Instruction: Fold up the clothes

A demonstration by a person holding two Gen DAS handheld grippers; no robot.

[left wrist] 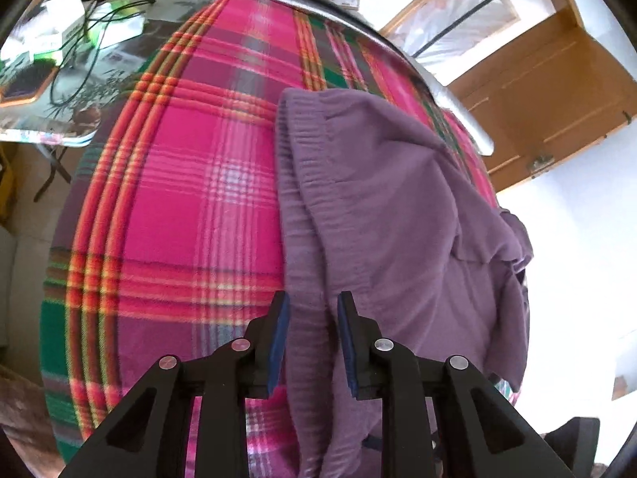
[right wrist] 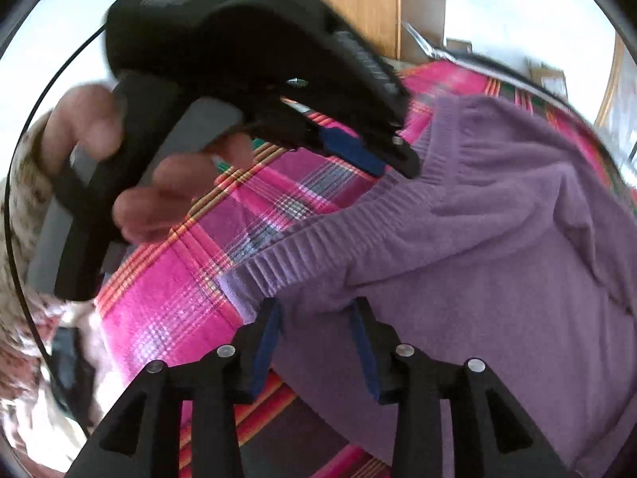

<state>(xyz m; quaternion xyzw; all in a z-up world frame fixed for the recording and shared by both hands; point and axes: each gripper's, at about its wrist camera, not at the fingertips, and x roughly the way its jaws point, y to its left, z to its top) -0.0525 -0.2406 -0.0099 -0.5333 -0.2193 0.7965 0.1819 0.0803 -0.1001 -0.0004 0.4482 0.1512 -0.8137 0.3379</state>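
The purple sweater (left wrist: pixel 390 207) lies on the plaid blanket (left wrist: pixel 179 183), bunched and partly doubled over, its ribbed hem (right wrist: pixel 302 239) running along the side that faces the bare stretch of plaid; its other side reaches almost to the blanket's far edge, where a grey rail (left wrist: pixel 458 107) runs.

The left gripper (left wrist: pixel 310 310) stands with its fingers a narrow way apart, a ridge of the hem between them; whether the pads actually pinch the knit I cannot tell. The right gripper (right wrist: pixel 314 318) is set a little wider, straddling the sweater's edge near a hem corner; again the bite is not certain. The hand (right wrist: pixel 159 183) on the left tool shows in the right wrist view, squeezing its trigger.

To my eye both are taking the hem; it would go best if each bit all the layers of ribbing, not just the top one, and both rose level so the knit hangs straight.

Room to move lies on the hem side of the sweater, over open plaid; beyond that, a cluttered side table (left wrist: pixel 59 79) with cables stands off the blanket; the rail side is tight.
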